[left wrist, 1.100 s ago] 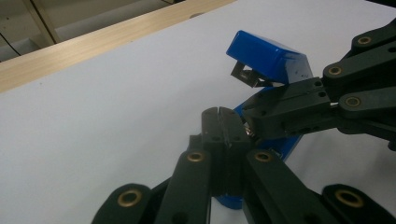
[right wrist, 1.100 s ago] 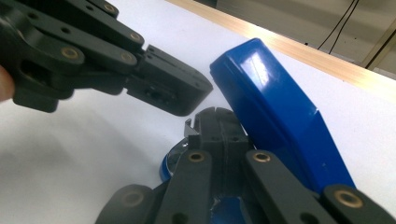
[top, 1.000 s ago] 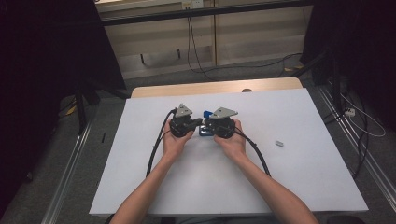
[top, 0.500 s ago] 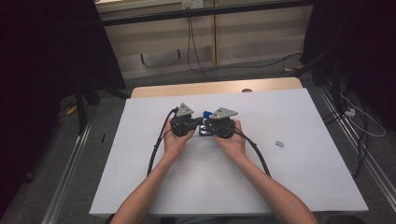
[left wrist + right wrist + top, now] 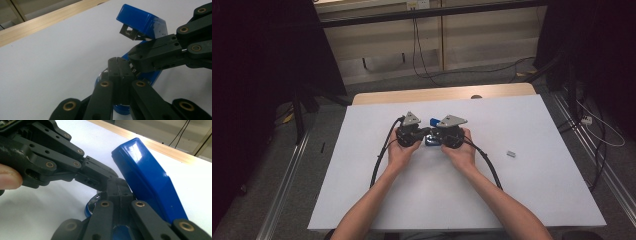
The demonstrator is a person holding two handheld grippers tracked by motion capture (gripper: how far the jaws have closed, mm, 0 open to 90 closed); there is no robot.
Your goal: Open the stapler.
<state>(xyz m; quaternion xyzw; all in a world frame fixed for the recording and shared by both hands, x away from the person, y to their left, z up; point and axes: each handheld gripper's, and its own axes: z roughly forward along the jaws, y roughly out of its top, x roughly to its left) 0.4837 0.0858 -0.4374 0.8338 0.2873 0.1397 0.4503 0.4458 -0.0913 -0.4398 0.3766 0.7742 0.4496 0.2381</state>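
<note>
On the white table [image 5: 522,200], a little far of its middle, a blue stapler [image 5: 433,131] stood with its top arm lifted open, and both tools met over it. The left gripper [image 5: 426,132] came in from the left and the right gripper [image 5: 432,134] from the right, so that their tips crossed almost at the same point, at the lower part of the stapler.

In the left gripper view, the left gripper's own jaws were pressed together with no gap between them. They lay against the blue base [image 5: 125,108], but whether they pinched some thin part of it I could not tell. The right gripper's jaws also looked closed in its own view, and what they held, if anything, was hidden.

The metal magazine [image 5: 128,32] under the raised blue cover [image 5: 147,177] was exposed. I judge that the stapler was held open like this so one tool could steady the base while the other worked inside.

A small grey piece [image 5: 511,153] lay well apart to the right; it was too small to identify.
</note>
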